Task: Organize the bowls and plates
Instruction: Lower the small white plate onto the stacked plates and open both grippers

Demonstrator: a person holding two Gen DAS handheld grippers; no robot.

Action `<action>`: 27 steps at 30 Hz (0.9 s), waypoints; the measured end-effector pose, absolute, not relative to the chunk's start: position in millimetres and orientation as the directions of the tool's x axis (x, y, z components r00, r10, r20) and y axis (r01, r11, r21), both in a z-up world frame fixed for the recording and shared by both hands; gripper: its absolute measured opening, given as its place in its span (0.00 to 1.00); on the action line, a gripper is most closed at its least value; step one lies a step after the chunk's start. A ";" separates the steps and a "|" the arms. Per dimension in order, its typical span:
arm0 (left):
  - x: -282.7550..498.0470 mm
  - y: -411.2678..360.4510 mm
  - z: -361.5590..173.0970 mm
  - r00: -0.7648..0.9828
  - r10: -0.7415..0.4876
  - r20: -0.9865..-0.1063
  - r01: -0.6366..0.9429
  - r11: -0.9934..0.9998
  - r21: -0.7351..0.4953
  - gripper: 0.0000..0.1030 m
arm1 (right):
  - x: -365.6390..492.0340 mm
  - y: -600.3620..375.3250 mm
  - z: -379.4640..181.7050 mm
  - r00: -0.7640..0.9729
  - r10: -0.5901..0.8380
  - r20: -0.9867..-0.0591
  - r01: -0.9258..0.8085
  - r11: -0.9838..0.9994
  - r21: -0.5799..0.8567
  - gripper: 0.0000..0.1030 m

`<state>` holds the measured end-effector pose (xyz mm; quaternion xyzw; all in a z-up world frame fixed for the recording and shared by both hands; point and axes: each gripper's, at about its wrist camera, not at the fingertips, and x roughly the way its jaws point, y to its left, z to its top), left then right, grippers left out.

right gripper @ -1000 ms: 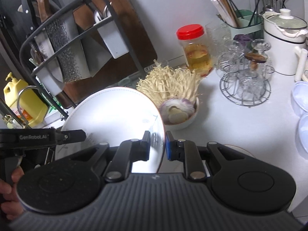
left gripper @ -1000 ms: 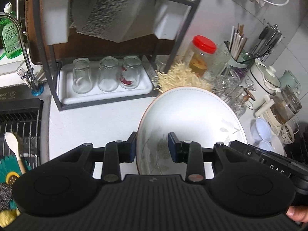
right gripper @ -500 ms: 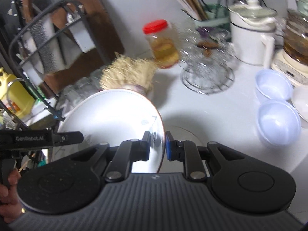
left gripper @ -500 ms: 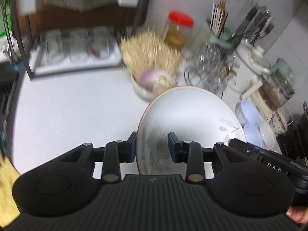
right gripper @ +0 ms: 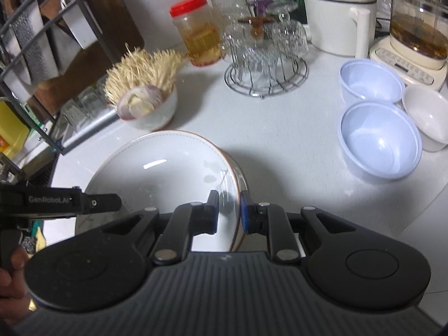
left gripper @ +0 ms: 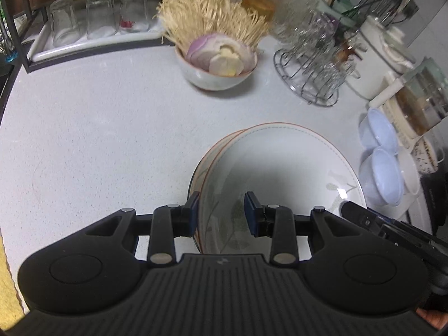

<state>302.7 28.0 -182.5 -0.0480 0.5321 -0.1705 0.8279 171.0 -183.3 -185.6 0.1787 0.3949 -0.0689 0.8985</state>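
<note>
Together, both grippers hold one wide white plate with a thin brown rim and a faint leaf print, each on an opposite edge. The left gripper has its blue-padded fingers clamped on the plate's near left rim; the right gripper has its fingers closed on the plate's right rim. The plate sits low over the white speckled counter, tilted, and directly beneath it the edge of a second brown-rimmed plate shows; whether the two touch cannot be told.

Beyond the plates stands a small white ceramic bowl holding a halved purple onion and a bunch of pale enoki mushrooms. To its right is a round wire rack of upturned clear glass cups, and behind that a clear jar with a red lid. Two pale blue plastic bowls sit side by side on the counter to the right, with a small white bowl just beside them. At the far left, three upturned glass tumblers stand on a white tray under a dark metal rack.
</note>
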 end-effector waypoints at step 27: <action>323.8 25.3 -182.6 0.354 -0.314 -0.881 0.246 0.940 -0.236 0.39 | 185.2 -184.4 -212.0 0.644 -0.041 -0.764 0.330 0.916 0.229 0.17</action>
